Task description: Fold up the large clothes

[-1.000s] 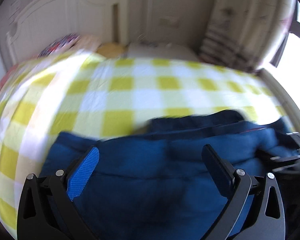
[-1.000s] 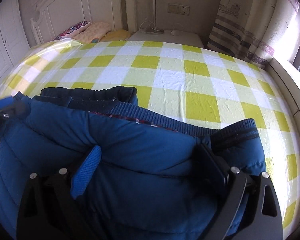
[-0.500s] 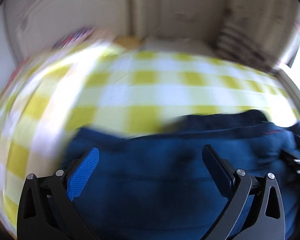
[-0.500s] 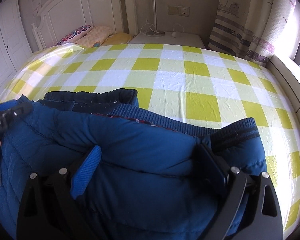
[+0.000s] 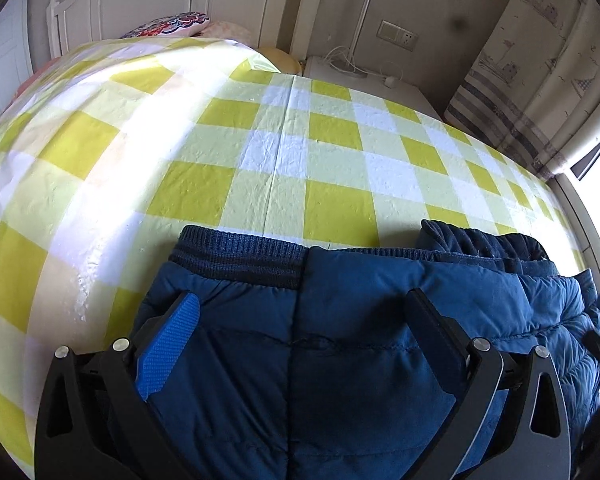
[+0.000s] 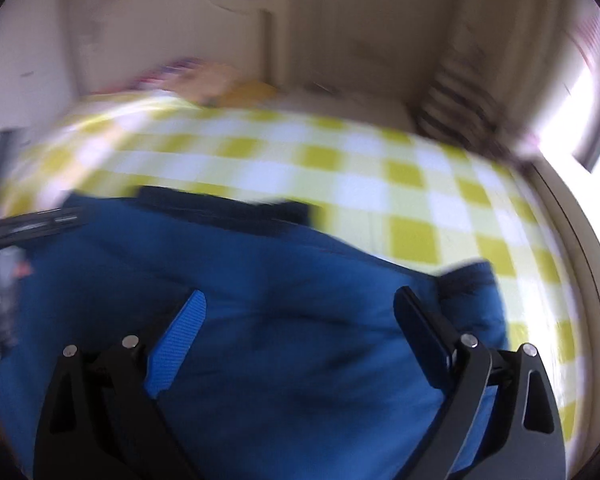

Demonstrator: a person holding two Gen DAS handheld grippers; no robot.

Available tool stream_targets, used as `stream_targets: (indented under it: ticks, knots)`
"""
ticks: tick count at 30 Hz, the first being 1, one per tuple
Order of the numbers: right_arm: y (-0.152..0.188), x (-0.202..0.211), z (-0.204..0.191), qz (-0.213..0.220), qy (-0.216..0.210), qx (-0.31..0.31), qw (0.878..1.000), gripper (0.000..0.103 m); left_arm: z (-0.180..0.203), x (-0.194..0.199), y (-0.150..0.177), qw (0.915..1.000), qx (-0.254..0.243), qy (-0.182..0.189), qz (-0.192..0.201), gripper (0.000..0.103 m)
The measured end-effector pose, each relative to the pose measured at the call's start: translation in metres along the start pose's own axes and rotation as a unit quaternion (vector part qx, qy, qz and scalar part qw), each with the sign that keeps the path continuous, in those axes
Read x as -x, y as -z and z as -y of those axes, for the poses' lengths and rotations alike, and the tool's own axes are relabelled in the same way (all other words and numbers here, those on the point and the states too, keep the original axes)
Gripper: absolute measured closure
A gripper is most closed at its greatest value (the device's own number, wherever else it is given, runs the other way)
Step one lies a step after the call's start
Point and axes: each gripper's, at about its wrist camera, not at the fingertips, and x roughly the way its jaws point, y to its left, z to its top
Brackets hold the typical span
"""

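The left gripper [image 5: 300, 320] stood wide open over the blue quilted jacket [image 5: 360, 360], its fingers spread with nothing clamped between them; one finger carried a blue ribbed pad [image 5: 166, 350], the other was black. The right gripper [image 6: 300, 320] was likewise wide apart above the same jacket [image 6: 260, 320], holding nothing, though that view was badly motion-blurred.

The jacket lay on a bed under a yellow-and-white checked sheet [image 5: 300, 160], at the near edge directly beneath both grippers. Beyond the bed stood a white panelled headboard [image 5: 140, 0], with a patterned pillow [image 5: 168, 28] against it. A white nightstand [image 5: 360, 80] sat beside the bed with cables on it, under a wall socket [image 5: 396, 36]. A striped curtain with boat prints [image 5: 540, 80] hung at the bright window side.

The jacket was puffy, stitched in horizontal channels, with a ribbed knit hem [image 5: 240, 252] facing away from the left gripper and a darker bunched collar [image 5: 480, 240] to the right. The sheet was finely wrinkled and creased down its middle.
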Motion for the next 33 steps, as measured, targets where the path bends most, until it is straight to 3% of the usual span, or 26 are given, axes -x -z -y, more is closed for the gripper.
stream_targets:
  ticks: [2,5,7,10,13,15,17,20,21,22,24,25,27,28,29,30,31,33]
  knots:
    - [0.003,0.002,-0.029,0.002,-0.012,0.036,0.999,0.009,0.002,-0.001,-0.001,1.0,-0.002,-0.002,0.0,0.005]
    - [0.018,-0.025,-0.059,-0.051,-0.022,0.093,0.994,0.009,-0.001,0.001,0.002,1.0,0.002,0.004,0.001,0.005]
    - [0.015,-0.025,-0.042,-0.06,-0.049,0.056,0.995,0.009,-0.004,0.002,0.002,0.9999,0.007,0.013,0.002,0.005]
    - [0.02,-0.007,-0.005,-0.039,-0.009,0.007,0.999,0.009,-0.005,0.002,0.002,0.9999,0.008,0.015,0.002,0.005]
    - [0.041,0.007,0.063,-0.034,0.021,-0.09,0.995,0.009,-0.006,0.001,0.002,0.9998,0.011,0.019,0.003,0.005]
    - [0.06,0.0,0.094,-0.042,-0.034,-0.141,0.989,0.009,-0.005,0.001,0.002,0.9998,0.01,0.018,0.002,0.005]
    - [0.063,-0.002,0.096,-0.038,-0.04,-0.147,0.988,0.009,-0.004,0.001,0.002,0.9998,0.008,0.015,0.003,0.005]
    - [0.056,-0.009,0.074,-0.051,0.014,-0.095,0.994,0.008,-0.001,0.01,0.002,0.9998,0.008,-0.011,0.011,0.006]
    - [0.055,-0.01,0.072,-0.052,0.019,-0.091,0.994,0.008,0.005,0.025,0.005,0.9988,0.004,-0.037,0.032,0.006]
    - [0.058,-0.01,0.073,-0.051,0.016,-0.094,0.994,0.008,0.013,0.044,0.011,0.9979,-0.001,-0.026,0.059,0.006]
    - [0.06,-0.009,0.08,-0.048,0.001,-0.107,0.993,0.008,0.037,0.072,0.025,0.9957,-0.032,0.033,0.081,0.005]
    - [0.06,-0.01,0.081,-0.048,0.001,-0.107,0.993,0.008,0.054,0.082,0.034,0.9934,-0.061,0.045,0.086,0.005]
    - [0.061,-0.01,0.079,-0.048,0.006,-0.103,0.993,0.008,0.096,0.087,0.06,0.9854,-0.141,0.047,0.084,0.005]
    - [0.06,-0.011,0.079,-0.048,0.006,-0.103,0.993,0.008,0.116,0.076,0.077,0.9791,-0.189,0.041,0.062,0.005]
    - [0.06,-0.011,0.08,-0.046,0.003,-0.105,0.993,0.008,0.129,0.062,0.09,0.9739,-0.222,0.021,0.041,0.004]
    - [0.061,-0.01,0.08,-0.044,-0.001,-0.108,0.993,0.007,0.14,0.047,0.106,0.9671,-0.249,-0.009,0.05,0.004]
    - [0.062,-0.009,0.081,-0.043,-0.003,-0.111,0.993,0.007,0.138,0.048,0.107,0.9682,-0.242,-0.011,0.064,0.004]
    - [0.061,-0.007,0.079,-0.045,0.002,-0.108,0.993,0.008,0.131,0.044,0.1,0.9734,-0.224,0.013,0.047,0.004]
